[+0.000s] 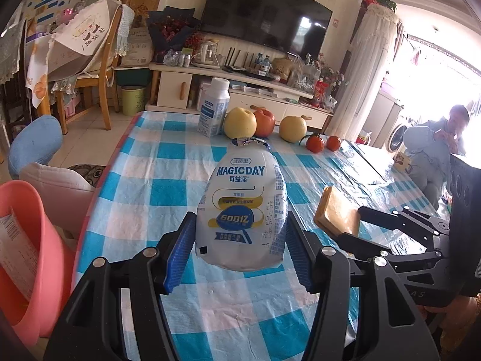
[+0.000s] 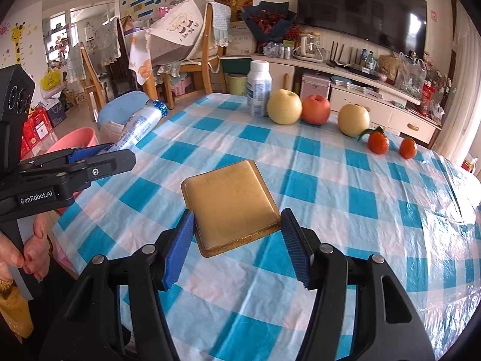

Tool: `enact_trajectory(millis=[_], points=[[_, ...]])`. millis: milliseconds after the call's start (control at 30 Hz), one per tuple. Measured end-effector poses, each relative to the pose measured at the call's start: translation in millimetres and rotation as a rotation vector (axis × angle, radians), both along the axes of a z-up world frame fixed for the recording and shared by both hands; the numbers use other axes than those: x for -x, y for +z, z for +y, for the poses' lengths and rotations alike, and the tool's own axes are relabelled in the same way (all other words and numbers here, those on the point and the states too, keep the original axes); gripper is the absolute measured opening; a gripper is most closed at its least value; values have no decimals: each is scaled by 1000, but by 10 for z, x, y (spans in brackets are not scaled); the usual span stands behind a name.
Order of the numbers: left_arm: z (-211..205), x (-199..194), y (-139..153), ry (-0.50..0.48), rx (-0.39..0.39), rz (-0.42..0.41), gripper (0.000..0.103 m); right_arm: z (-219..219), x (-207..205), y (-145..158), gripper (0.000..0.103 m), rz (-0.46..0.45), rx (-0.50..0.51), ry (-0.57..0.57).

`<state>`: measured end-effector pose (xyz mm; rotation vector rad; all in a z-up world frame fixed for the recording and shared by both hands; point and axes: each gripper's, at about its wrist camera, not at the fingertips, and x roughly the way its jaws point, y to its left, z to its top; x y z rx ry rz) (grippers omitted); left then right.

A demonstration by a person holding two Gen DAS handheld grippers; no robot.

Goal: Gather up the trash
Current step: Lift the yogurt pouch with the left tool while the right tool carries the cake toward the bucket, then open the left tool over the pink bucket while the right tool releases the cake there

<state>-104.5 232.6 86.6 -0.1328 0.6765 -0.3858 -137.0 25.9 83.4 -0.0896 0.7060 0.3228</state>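
**Both pieces of rubbish lifted, neither binned yet**

The left gripper (image 1: 239,234) clamps a flattened white-and-blue yoghurt pouch (image 1: 243,207) above the checked table (image 1: 168,162). The right gripper (image 2: 237,240) pinches a flat golden square wrapper (image 2: 230,203). The pink plastic bucket (image 1: 33,240) beside the table already holds some paper, so dropping both in remains.
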Motion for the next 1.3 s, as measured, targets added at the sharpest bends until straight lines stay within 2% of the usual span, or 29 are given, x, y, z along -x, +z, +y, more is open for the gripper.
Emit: enact_trajectory(millis=[267,533,767,900,1100,1300], points=[[231,2,61,58,11,-20,59,400,-93,68,60,2,2,70],[677,-14,127,169,41,-36,59,968,-204,197,60,-21,18,181],[1319,26,187,329,93,-57,59,1634,-320,316,60,-41,29,311],[1800,69,173,458,140,-61,59,2021,-343,341,60,-44,38,391],[2419,159,30,663,183,-27,59,2661,-377,304,60,-43,58,514],[2744,126,-153,761,213,44,59,3114,-408,129,60,-29,113,593]])
